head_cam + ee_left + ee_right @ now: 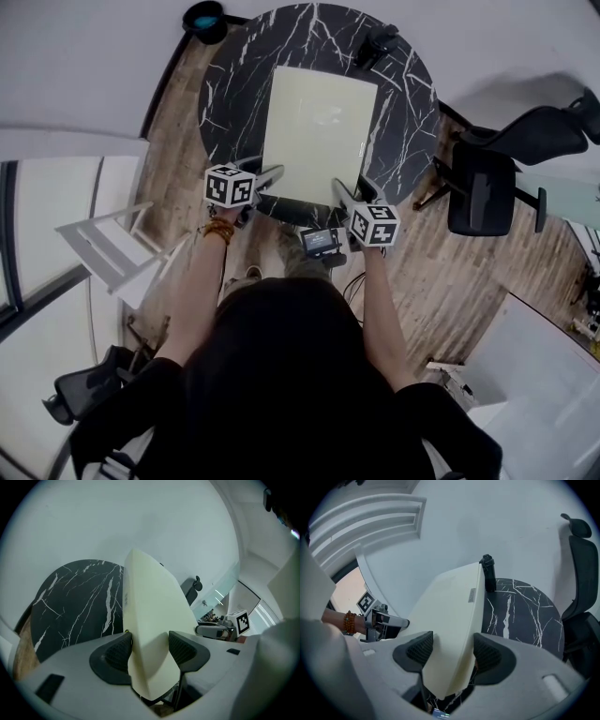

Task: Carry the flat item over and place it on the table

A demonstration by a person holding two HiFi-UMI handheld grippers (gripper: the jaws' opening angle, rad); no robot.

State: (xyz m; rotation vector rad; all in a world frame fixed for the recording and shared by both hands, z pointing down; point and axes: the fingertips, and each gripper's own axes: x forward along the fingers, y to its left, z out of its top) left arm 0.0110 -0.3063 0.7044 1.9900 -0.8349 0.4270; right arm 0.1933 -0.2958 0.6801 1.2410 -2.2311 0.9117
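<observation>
The left gripper [150, 649] is clamping the cream flat board [317, 131] at its near-left corner; the right gripper [449, 654] is clamping the near-right corner; the board is stretching away from the fingers, long axis forward, over the round black marble table [230, 84]; whether it is touching down I cannot tell; neither hand is standing nearer.

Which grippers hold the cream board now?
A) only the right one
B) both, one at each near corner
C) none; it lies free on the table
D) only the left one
B: the board is clamped between the jaws of the left gripper and of the right gripper, at its two near corners.
</observation>
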